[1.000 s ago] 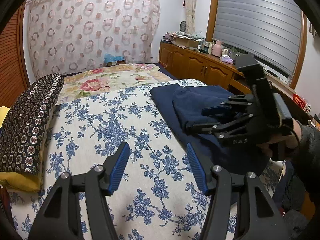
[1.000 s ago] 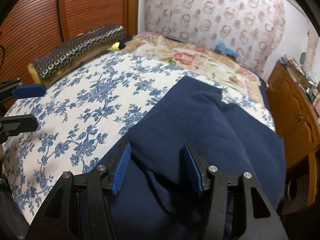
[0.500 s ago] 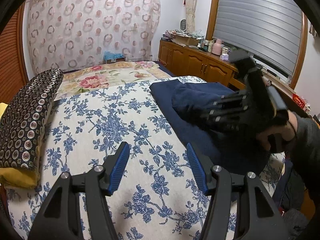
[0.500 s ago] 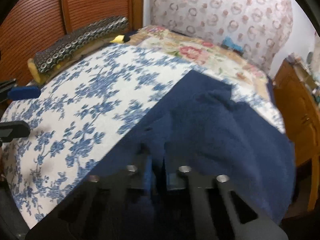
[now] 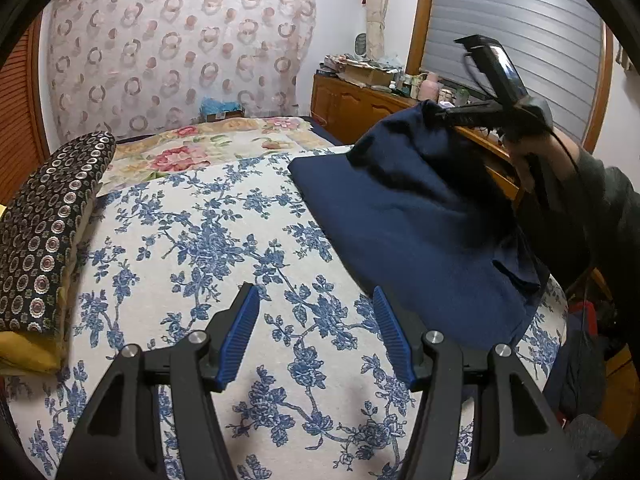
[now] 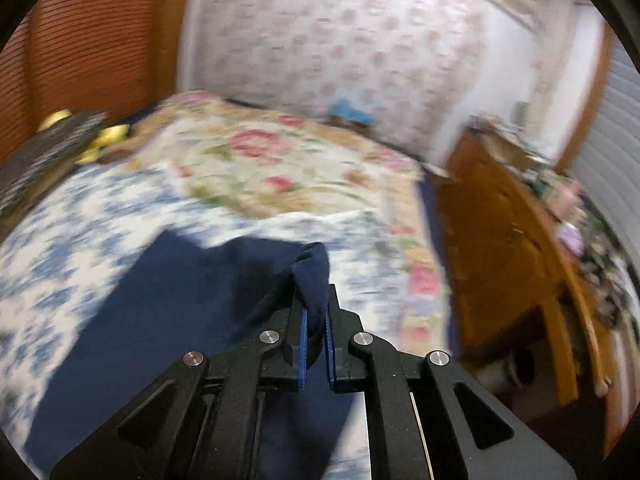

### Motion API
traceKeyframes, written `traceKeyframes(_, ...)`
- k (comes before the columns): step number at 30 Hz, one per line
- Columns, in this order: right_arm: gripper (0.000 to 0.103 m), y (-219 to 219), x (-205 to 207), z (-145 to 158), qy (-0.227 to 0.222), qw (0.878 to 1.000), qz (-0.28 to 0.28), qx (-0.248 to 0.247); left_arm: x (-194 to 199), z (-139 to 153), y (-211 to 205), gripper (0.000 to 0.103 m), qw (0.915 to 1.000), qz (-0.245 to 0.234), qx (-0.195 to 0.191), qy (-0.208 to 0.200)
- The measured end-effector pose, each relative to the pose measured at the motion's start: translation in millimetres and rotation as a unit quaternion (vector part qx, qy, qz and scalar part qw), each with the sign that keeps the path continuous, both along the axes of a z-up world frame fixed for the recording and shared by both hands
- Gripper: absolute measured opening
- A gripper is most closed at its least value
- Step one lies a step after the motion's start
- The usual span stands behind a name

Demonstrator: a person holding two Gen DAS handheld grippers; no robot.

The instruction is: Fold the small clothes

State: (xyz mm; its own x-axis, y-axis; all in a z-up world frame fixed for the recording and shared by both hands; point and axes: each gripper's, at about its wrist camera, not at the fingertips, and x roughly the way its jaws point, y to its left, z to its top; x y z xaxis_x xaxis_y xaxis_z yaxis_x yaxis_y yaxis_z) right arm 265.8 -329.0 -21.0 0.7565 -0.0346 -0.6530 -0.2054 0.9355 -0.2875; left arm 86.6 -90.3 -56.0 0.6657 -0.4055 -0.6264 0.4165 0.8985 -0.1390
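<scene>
Patterned pillow, wooden cabinet

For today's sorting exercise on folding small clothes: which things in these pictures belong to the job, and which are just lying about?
Belong to the job:
- navy garment, one part lifted off the bed
- right gripper, shut on that part
- left gripper, open, holding nothing
- floral bedspread, the work surface

Just lying about:
- patterned pillow
- wooden cabinet with clutter on top
- curtain

No text, label, brand or number can be read in either view.
</scene>
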Motion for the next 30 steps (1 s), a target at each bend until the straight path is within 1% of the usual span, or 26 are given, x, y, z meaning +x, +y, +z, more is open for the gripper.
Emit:
traceKeyframes(2, 0.012, -14, 6, 0, -0.007, 0.999, -0.034, -0.006, 0, -1, -2, 0.058, 1.0000, -0.002, 0.002, 0.002)
traceKeyframes(3, 0.018, -18, 6, 1, -0.008, 0.999, -0.039, -0.001, 0, -1, -3, 0.058, 1.0000, -0.004, 0.002, 0.002)
traceKeyframes(5, 0.019, -28, 0, 4, -0.014, 0.999, -0.045, 0.011, -1, -2, -5, 0.058, 1.0000, -0.007, 0.003, 0.002)
traceKeyframes(6, 0.024, -30, -4, 4, -0.014, 0.999, -0.045, 0.013, 0, -2, -5, 0.058, 1.0000, -0.007, 0.003, 0.003)
traceKeyframes(7, 0.036, -31, -7, 5, -0.014, 0.999, -0.043, 0.015, 0, -3, -6, 0.058, 1.0000, -0.009, 0.003, 0.004)
traceKeyframes(8, 0.041, -32, -14, 5, -0.013, 0.999, -0.038, 0.019, 0, -3, -8, 0.058, 0.9999, -0.010, 0.003, 0.005)
traceKeyframes(9, 0.044, -31, -20, 5, -0.014, 0.999, -0.033, 0.023, -1, -3, -9, 0.058, 0.9999, -0.011, 0.003, 0.005)
traceKeyframes(12, 0.044, -25, -42, 0, -0.004, 0.999, -0.006, 0.036, -2, -4, -14, 0.058, 0.9998, -0.017, 0.005, 0.005)
traceKeyframes(15, 0.044, -14, -74, -10, 0.006, 0.999, 0.026, 0.044, -4, -3, -20, 0.058, 0.9997, -0.024, 0.009, 0.005)
traceKeyframes(20, 0.044, 2, -108, -28, 0.025, 0.996, 0.057, 0.063, -5, -5, -30, 0.058, 0.9993, -0.034, 0.016, 0.007)
traceKeyframes(24, 0.045, 13, -127, -46, 0.044, 0.995, 0.070, 0.060, -7, -8, -37, 0.058, 0.9988, -0.043, 0.021, 0.009)
traceKeyframes(30, 0.045, 22, -149, -65, 0.060, 0.993, 0.082, 0.063, -8, -13, -47, 0.058, 0.9979, -0.054, 0.029, 0.017)
